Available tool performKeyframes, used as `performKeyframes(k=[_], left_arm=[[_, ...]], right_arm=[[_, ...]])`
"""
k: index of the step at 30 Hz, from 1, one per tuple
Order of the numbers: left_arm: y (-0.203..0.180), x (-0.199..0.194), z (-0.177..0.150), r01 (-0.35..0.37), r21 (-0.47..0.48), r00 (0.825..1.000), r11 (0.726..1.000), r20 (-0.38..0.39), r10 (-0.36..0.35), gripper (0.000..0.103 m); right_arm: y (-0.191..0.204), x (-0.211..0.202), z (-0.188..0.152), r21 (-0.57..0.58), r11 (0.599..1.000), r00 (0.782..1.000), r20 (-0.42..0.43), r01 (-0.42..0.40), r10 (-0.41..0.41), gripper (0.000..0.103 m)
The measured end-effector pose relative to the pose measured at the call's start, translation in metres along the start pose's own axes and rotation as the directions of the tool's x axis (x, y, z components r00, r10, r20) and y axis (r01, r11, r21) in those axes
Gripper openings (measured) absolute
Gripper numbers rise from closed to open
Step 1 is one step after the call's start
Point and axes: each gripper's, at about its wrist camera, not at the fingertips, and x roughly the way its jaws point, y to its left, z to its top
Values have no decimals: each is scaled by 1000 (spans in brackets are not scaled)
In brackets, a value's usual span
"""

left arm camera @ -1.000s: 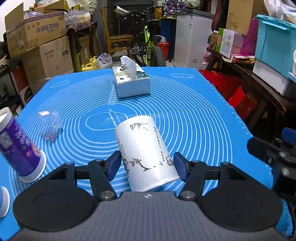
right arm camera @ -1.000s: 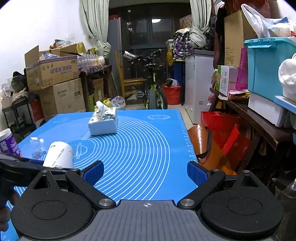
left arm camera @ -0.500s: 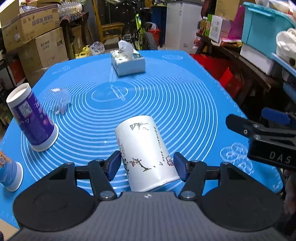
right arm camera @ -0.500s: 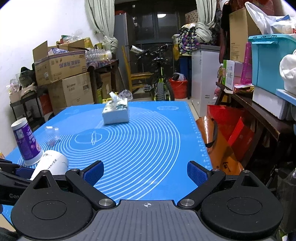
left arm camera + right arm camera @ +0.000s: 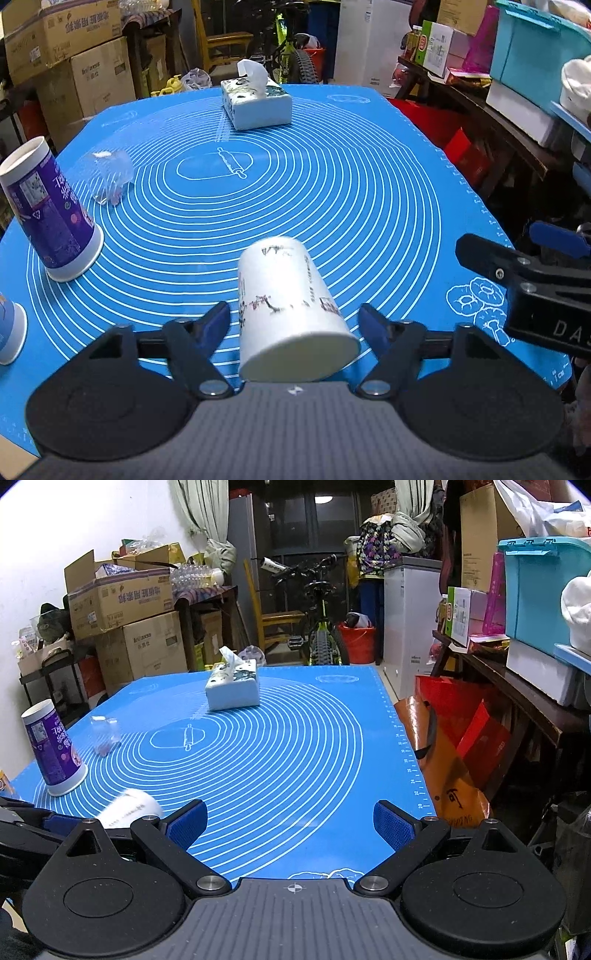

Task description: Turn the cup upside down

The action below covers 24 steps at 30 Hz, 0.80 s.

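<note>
A white paper cup with a branch drawing [image 5: 288, 306] stands upside down on the blue mat [image 5: 332, 192], wide rim down, between the fingers of my left gripper [image 5: 299, 325]. The blue pads [image 5: 218, 321] stand a little off the cup on both sides, so the left gripper is open. The cup looks slightly blurred. In the right wrist view the cup [image 5: 129, 808] shows at the lower left, behind the left gripper's black body. My right gripper [image 5: 290, 823] is open and empty over the mat's near edge.
A purple cup [image 5: 48, 218] stands upside down at the left, another cup [image 5: 9, 332] at the left edge. A clear plastic cup [image 5: 110, 177] lies beyond. A tissue box [image 5: 255, 99] sits at the far side. The right gripper's body [image 5: 535, 291] is at right.
The left gripper's pads, which pressed on the white cup, have opened and now stand off it. The cup rests on the mat. The right gripper stays open and has barely moved.
</note>
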Motion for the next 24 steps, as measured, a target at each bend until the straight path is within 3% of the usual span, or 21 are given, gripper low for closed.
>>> performKeyframes(k=[10,24], left_arm=[[4,-3,-1,-7,-22,1000,1000,1,7,83],[15,-33,5,-27,-18,997,999,75,28,88]], right_arm=[[0,1,0,-5,1000,1000,-2,-1,1,96],[11,-12,17,-38,999,999,-1,-39,39,97]])
